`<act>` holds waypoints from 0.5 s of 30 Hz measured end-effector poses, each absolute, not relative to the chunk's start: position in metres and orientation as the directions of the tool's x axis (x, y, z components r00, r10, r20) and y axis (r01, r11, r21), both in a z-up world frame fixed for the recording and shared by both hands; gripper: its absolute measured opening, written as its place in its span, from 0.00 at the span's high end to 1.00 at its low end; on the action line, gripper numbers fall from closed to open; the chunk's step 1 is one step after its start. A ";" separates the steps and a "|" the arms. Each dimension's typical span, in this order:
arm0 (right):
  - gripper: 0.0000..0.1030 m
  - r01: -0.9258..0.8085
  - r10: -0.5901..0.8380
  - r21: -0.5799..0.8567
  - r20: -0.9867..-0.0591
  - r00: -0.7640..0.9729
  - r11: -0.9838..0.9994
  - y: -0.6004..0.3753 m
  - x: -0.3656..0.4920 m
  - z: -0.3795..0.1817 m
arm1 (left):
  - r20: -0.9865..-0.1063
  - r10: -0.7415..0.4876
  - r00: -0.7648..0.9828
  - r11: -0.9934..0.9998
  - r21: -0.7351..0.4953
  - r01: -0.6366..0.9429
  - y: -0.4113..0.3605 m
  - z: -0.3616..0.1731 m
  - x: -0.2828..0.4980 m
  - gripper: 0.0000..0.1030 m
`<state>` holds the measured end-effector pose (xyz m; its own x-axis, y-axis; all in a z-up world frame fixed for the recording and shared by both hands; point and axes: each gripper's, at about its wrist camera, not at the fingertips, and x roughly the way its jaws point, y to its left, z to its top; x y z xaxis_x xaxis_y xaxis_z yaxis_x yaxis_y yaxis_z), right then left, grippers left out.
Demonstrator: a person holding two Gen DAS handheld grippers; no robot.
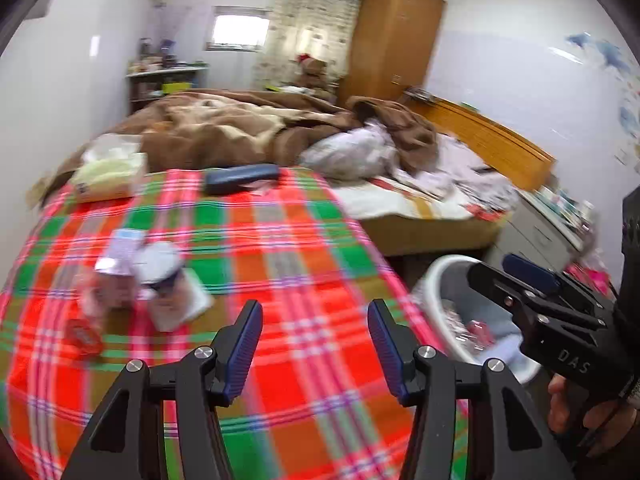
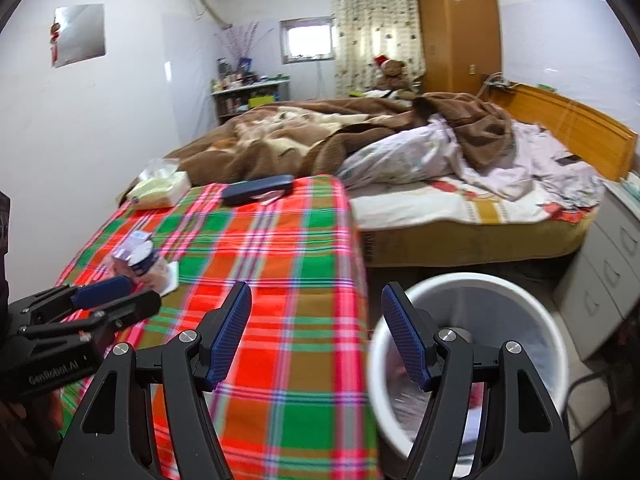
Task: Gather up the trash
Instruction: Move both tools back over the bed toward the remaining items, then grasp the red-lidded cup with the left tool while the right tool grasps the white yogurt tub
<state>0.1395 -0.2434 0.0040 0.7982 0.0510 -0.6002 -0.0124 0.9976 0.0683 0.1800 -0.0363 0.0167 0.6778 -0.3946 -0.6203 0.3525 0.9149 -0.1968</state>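
My left gripper [image 1: 315,312] is open and empty above the plaid tablecloth [image 1: 280,240]. A blurred pile of trash lies ahead to its left: a white cup [image 1: 160,268], a crumpled wrapper [image 1: 116,264], a white napkin [image 1: 192,300] and a red wrapper [image 1: 84,336]. My right gripper [image 2: 316,294] is open and empty over the table's right edge, beside the white trash bin [image 2: 500,288], which holds some wrappers. The pile also shows in the right wrist view [image 2: 144,264], just beyond the left gripper [image 2: 100,300]. The right gripper [image 1: 516,276] appears over the bin [image 1: 448,272] in the left wrist view.
A tissue pack [image 1: 108,176] and a dark blue case [image 1: 240,178] lie at the table's far edge. Behind stands a bed with a brown blanket [image 2: 340,132], a wooden headboard [image 2: 568,120] and a wardrobe [image 2: 460,24]. Grey drawers [image 2: 608,264] stand right of the bin.
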 end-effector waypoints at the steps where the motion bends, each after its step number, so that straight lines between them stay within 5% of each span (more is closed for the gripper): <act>1: 0.33 -0.024 0.062 0.071 -0.600 0.798 0.997 -0.238 0.142 0.003 | -0.621 -0.377 0.688 0.923 -0.192 0.333 -0.026 0.016 0.182 0.47; 15: 0.33 -0.171 0.219 0.137 -0.645 0.732 0.976 -0.178 0.189 -0.017 | -0.653 -0.212 0.727 0.976 -0.183 0.120 0.084 0.001 0.220 0.43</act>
<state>0.1890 -0.1785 -0.0174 0.7317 0.2191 -0.6455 -0.1709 0.9757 0.1374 0.2202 0.0839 0.0010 0.7275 -0.2116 -0.6527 0.1195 0.9758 -0.1831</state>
